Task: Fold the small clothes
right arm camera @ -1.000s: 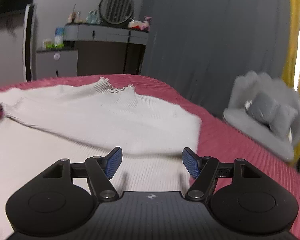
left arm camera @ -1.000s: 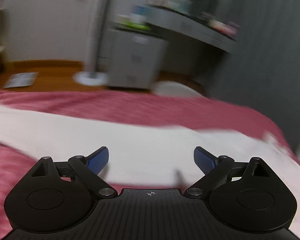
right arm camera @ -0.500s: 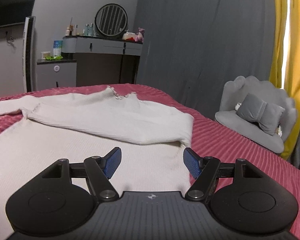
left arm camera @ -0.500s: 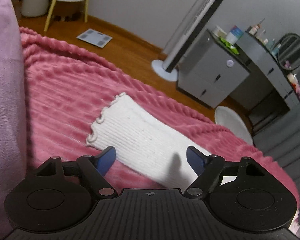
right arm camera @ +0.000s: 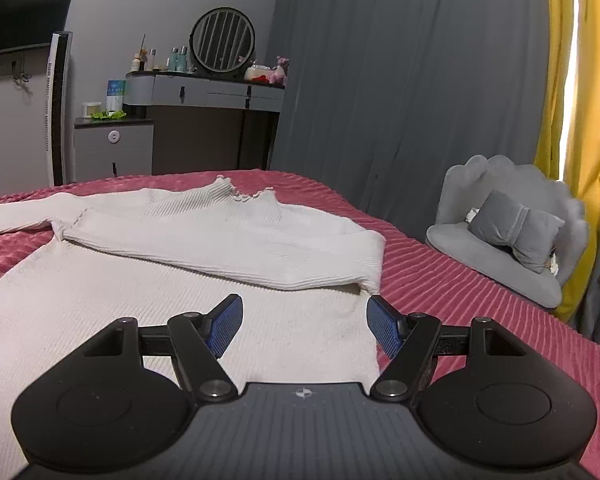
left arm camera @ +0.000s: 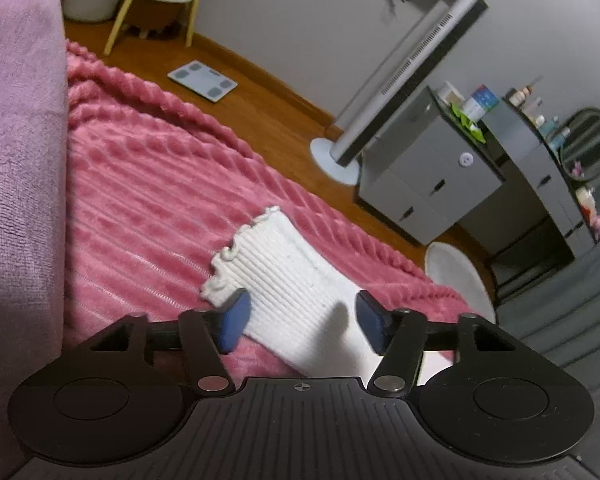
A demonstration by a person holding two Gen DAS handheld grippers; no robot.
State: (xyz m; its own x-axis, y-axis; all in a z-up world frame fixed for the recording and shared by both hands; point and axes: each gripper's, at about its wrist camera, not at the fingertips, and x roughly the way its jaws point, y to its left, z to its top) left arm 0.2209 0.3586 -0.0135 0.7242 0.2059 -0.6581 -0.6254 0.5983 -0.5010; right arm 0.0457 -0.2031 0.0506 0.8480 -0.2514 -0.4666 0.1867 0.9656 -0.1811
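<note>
The white sweater (right arm camera: 172, 280) lies flat on the pink blanket (right arm camera: 480, 292), one sleeve (right arm camera: 228, 248) folded across its chest. The left gripper (left arm camera: 298, 318) has just been closing, fingers either side of the other sleeve's cuff (left arm camera: 260, 268), not pinching. The right gripper (right arm camera: 302, 326) hovers spread over the sweater's edge, empty.
</note>
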